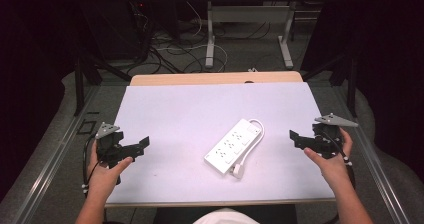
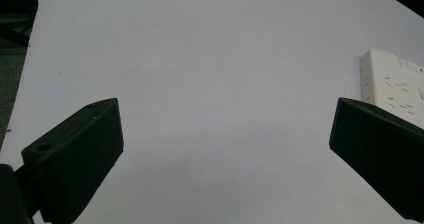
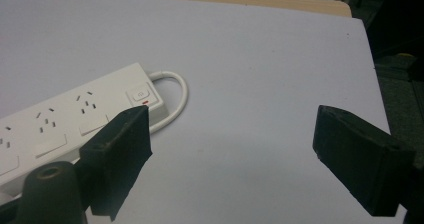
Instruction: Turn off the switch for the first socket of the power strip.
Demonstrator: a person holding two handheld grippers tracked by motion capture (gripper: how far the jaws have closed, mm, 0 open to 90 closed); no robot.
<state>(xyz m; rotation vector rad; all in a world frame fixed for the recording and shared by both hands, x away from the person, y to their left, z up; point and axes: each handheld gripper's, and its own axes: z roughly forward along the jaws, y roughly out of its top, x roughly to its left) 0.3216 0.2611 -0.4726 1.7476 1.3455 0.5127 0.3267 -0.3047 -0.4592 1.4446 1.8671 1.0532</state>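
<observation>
Seemingly pre-grasp: both tools idle, jaws spread wide, nothing pinched. Left gripper (image 1: 135,148) and right gripper (image 1: 298,139) flank the white plastic multi-socket power strip (image 1: 234,145), which lies diagonally betw. them, well apart from each. Next move prob. calls for closing in on it. Pale lavender table sheet (image 1: 175,114) offers ample open room; near edge sits just behind both.

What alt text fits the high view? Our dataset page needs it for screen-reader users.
A white power strip lies diagonally on a pale table, its cord looped alongside. A person holds an open hand-held gripper at each side, left hand-held gripper and right hand-held gripper, both apart from the strip.
</observation>
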